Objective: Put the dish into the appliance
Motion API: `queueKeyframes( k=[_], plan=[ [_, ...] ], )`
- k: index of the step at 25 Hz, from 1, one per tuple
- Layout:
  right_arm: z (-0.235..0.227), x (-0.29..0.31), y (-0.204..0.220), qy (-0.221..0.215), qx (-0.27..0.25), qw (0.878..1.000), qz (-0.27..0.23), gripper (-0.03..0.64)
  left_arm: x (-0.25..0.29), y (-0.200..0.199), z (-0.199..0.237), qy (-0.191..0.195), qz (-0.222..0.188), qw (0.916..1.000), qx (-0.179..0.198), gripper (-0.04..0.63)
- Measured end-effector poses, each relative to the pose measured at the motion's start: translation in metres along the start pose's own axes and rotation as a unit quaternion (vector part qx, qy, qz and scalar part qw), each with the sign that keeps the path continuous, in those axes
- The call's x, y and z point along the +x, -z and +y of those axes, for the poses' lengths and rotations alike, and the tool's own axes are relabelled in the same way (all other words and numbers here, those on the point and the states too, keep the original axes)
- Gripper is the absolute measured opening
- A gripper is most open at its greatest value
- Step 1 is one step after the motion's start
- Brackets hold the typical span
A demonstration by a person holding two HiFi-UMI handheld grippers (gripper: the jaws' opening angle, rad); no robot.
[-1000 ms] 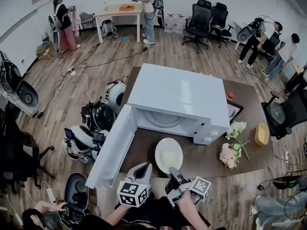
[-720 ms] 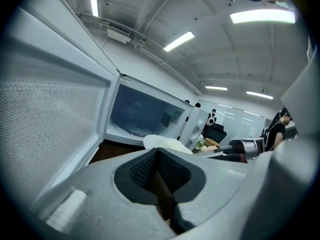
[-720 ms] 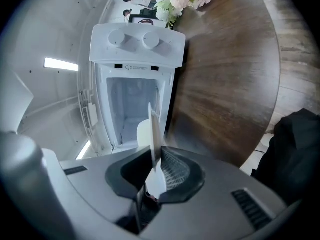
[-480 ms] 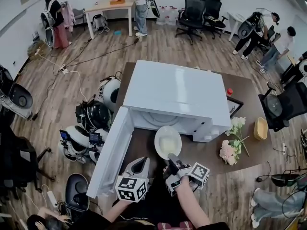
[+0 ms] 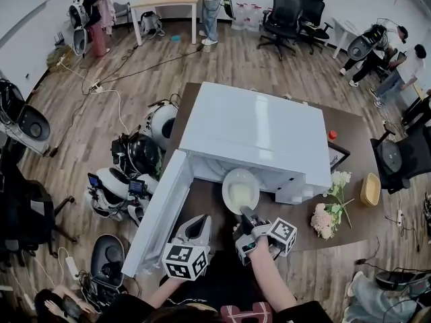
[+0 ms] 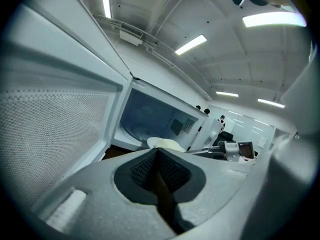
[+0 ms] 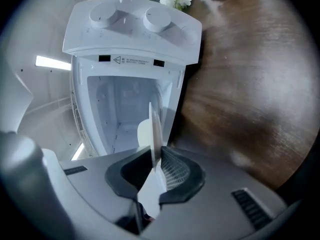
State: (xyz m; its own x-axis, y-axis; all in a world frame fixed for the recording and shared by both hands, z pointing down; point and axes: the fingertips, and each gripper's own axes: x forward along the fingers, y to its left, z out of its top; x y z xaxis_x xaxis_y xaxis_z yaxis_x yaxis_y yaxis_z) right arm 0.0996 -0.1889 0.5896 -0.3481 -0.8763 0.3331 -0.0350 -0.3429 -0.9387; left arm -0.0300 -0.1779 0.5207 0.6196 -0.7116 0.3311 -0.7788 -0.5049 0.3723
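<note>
Now | right gripper [image 7: 155, 165] clamps dish [image 7: 152, 126] | label [image 7: 132, 60] on microwave [image 7: 135, 26] (print unreadable)

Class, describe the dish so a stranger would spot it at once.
Start at the big white microwave on the brown table, door open. At its opening is the dish, its near rim gripped by the right gripper. It alone is round, flat and pale; the flowers and yellow bowl lie farther right.
</note>
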Motion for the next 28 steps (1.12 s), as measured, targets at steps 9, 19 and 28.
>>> queueKeyframes(
  k=[9, 19, 28],
  plan=[
    [0.012, 0.023, -0.013, 0.005, 0.004, 1.0, 0.022, 0.06, 0.003, -0.005, 0.009, -0.035, -0.007, 0.9992, -0.017, 0.009],
    [0.019, 0.047, -0.027, 0.021, -0.013, 1.0, 0.017, 0.058, 0.011, -0.008, 0.014, -0.055, -0.008, 0.9982, -0.021, 0.009],
    [0.028, 0.07, -0.039, 0.018, 0.004, 1.0, 0.008, 0.057, 0.016, -0.007, 0.017, -0.059, -0.006, 0.998, -0.021, 0.009]
  ],
)
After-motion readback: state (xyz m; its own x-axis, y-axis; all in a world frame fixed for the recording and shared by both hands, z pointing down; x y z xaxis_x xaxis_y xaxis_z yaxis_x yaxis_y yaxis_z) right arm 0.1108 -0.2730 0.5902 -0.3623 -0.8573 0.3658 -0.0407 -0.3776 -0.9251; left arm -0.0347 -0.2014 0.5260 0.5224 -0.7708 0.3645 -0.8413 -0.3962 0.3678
